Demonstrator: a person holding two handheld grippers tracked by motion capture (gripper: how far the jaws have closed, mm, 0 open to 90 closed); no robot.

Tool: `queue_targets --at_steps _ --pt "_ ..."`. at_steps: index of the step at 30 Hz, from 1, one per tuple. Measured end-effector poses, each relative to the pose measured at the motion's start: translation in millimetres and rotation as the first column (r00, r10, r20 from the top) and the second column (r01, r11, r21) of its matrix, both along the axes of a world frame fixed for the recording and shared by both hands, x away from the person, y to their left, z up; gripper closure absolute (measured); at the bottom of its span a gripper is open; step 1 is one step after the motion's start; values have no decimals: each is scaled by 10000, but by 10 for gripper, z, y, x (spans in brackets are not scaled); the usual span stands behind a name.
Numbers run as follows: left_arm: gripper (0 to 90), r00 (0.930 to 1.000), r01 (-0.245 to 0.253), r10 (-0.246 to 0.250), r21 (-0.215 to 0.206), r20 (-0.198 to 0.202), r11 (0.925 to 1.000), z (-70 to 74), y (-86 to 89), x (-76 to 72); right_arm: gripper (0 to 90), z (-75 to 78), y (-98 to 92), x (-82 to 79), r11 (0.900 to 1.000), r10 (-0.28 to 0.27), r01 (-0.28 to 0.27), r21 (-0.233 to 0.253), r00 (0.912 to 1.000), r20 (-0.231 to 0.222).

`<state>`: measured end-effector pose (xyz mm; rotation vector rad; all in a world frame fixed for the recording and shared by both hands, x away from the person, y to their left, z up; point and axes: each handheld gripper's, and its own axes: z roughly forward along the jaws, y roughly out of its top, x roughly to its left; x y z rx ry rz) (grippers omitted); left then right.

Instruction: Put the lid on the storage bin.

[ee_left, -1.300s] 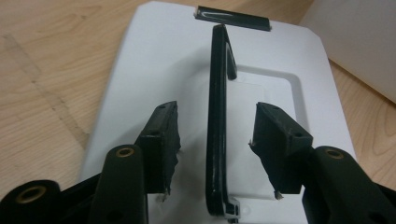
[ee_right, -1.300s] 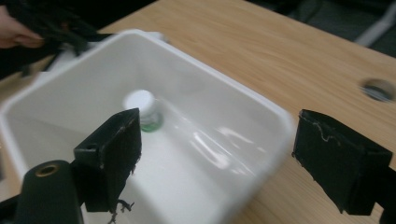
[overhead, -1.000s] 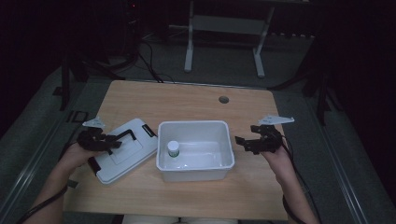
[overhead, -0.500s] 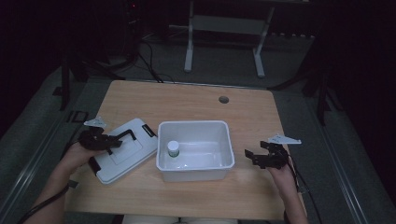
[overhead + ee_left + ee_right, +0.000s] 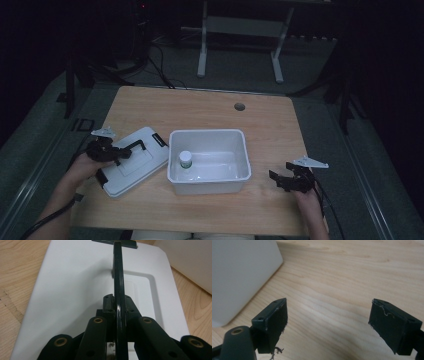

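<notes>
Wooden table [image 5: 200, 107] | left claw [image 5: 131, 149] clamps lid handle [image 5: 119, 277] | right claw [image 5: 328, 325] gapes, empty

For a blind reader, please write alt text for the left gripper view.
The left gripper is shut on the black handle of a white lid, which lies flat on a wooden table. A corner of the white bin shows at the upper right.

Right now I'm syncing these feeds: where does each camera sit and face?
High view: above the table, looking forward and down; forearms, left gripper, right gripper.
Left gripper view: along jaws shut on the lid handle over the white lid.
Right gripper view: along open jaws toward bare wood.
Shared: white bin.
</notes>
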<state>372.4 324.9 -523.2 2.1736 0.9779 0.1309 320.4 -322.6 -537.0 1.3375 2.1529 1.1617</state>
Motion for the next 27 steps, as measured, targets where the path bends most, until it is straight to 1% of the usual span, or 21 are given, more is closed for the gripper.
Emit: queue_targets --at_steps 3,5,8,11,12,14,15,17,21,22,23,25,27 --pt "833 10000 -23 24 -76 94 10000 -3 0 -7 150 -43 -25 -20 9999 -106 106 5 9999 67" --pt "833 9998 -80 82 -80 205 9999 5 5 -16 150 -83 -39 -22 9997 -254 254 -36 9996 -87" --pt "834 9997 -109 113 -174 230 9998 19 24 -26 150 -138 -55 -35 9994 -319 317 -104 9993 -170" --pt "834 9997 -115 120 -245 196 9996 49 52 -36 150 -147 -74 -59 9995 -294 295 101 9996 -11" --pt "834 9997 -107 111 -220 219 9997 58 58 -40 150 -136 -78 -73 9995 -286 283 156 9994 187" --pt "834 9995 -176 184 -321 247 9993 93 75 -52 150 -126 -85 -91 9993 -222 212 317 9992 318" --pt "834 9992 -205 217 -352 334 9992 114 86 -58 150 -124 -86 -104 9994 -177 165 319 9991 382" --pt "834 9987 -254 272 -425 421 9988 164 116 -67 150 -119 -89 -115 9998 -166 164 58 9992 350" --pt "835 9968 -340 380 -580 698 9977 292 160 -95 150 -131 -123 -148 9996 -283 281 72 9990 347" --pt "835 9962 -312 356 -559 801 9979 335 168 -104 150 -134 -140 -159 9995 -306 302 115 9988 393" --pt "835 9957 -299 351 -618 860 9976 382 177 -111 150 -137 -159 -169 9992 -353 347 181 9987 359" --pt "835 9940 -221 284 -605 1057 9979 488 192 -121 150 -145 -201 -185 9986 -446 436 282 9984 346" --pt "835 9912 -220 310 -706 1285 9973 623 213 -129 150 -151 -230 -196 9980 -522 512 358 9982 279"
